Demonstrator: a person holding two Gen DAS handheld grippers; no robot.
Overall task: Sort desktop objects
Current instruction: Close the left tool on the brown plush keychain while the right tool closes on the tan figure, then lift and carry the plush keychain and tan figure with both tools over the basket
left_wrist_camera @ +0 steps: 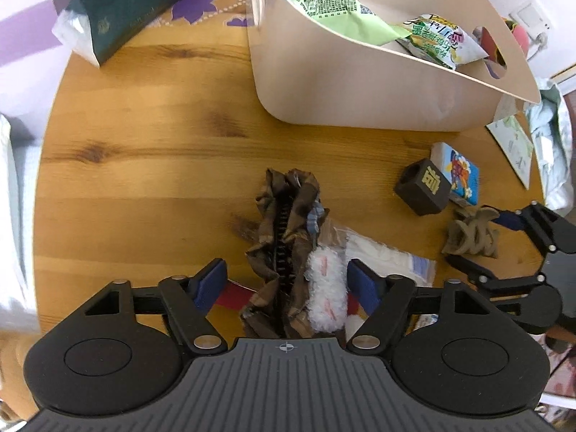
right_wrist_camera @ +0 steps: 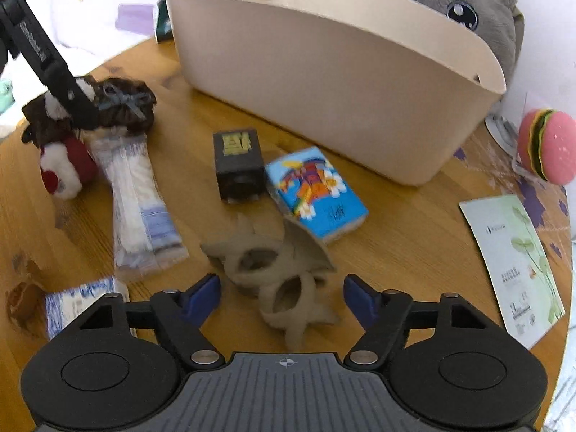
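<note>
Both grippers [left_wrist_camera: 284, 280] [right_wrist_camera: 282, 293] agape (over clutter).

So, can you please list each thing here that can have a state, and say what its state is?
Left hand-held gripper: open, straddling the brown scrunchie.
Right hand-held gripper: open, straddling the beige hair claw.
Brown scrunchie: crumpled, lying on the table.
Beige hair claw: lying on its side.
Beige bin: upright, holding snack packets.
Black cube: tipped on its side.
Blue tissue pack: lying flat.
Green tissue box: tissue sticking out.
</note>
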